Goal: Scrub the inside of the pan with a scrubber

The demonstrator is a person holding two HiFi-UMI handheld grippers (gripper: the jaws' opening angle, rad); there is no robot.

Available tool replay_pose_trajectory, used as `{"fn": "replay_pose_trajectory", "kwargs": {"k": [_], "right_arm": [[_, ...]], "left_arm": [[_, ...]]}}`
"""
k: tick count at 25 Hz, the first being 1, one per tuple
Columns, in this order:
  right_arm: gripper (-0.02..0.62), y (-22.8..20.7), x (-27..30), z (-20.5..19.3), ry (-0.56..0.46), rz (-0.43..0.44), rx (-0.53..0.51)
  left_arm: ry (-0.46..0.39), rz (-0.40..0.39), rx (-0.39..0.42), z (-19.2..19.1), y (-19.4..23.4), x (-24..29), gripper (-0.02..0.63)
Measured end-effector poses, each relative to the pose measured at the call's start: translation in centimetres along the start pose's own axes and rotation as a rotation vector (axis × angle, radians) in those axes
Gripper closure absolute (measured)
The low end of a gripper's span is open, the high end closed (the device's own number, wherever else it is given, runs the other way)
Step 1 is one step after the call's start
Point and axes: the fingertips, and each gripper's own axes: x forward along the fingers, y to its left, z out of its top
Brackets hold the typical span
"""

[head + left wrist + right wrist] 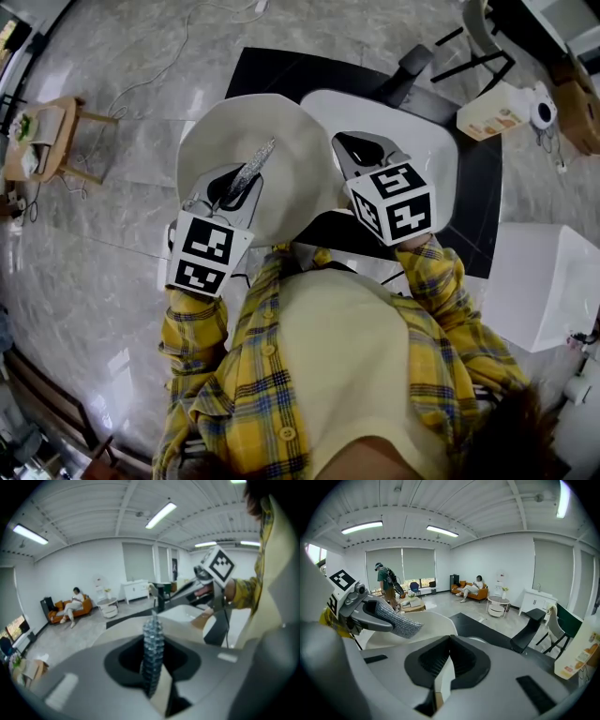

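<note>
**Marble floor, black tabletop: scrubber in hand, pan untouched**

Grey marble floor (122,234) surrounds a black tabletop (272,70), and the person leans over its near edge with both tongs held up close to the chest.

The left tongs (234,183) are clamped on the scrubber (255,161). It is a flat, silvery pad of woven mesh that stands well out past the tips. The left gripper view sees it edge-on, and the right gripper view shows its broad face. It hangs in the air over a cream round disc (291,178), touching nothing. I cannot tell whether that disc is a dish, a lid or a small tabletop of its own.

Just right of the disc, and partly under its edge, is a white, round-cornered vessel that I take to be the pan (422,131). Its stubby black handle (411,67) points away from the person. The visible inside looks plain white and bare.

The right tongs (361,152) hover above the pan's near side with their jaws together. I can make out nothing between them.

So the scrubber is grasped but the scrubbing looks not yet begun. The next move probably calls for carrying the pad right and down into the pan and laying its broad face flat on the bottom. The right tongs would have to open and reach across to the far handle to steady the pan.
</note>
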Motion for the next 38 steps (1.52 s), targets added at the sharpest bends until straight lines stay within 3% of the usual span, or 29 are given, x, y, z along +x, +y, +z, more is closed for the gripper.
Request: {"fn": "replay_pose_trajectory", "kwargs": {"k": [9,15,25,38], "right_arm": [[0.581,1.1,-1.1,1.4,-0.101,0.063,0.056],[0.581,1.9,-1.3,1.3,-0.116,0.107,0.069],[0.583,3.4,-0.6,0.8,-0.097,0.185,0.103],[0.583,4.5,-0.5,1.0,-0.09,0.257,0.149]], "left_arm": [[-0.153,0.053,-0.256,0.7,1.9,-2.3,0.518],[-0.181,0.093,-0.378,-0.2,2.8,-3.0,0.518],[-0.152,0.155,-0.444,-1.7,4.0,-3.2,0.518],[-0.1,0.155,-0.406,-2.3,4.0,-3.5,0.518]]}}
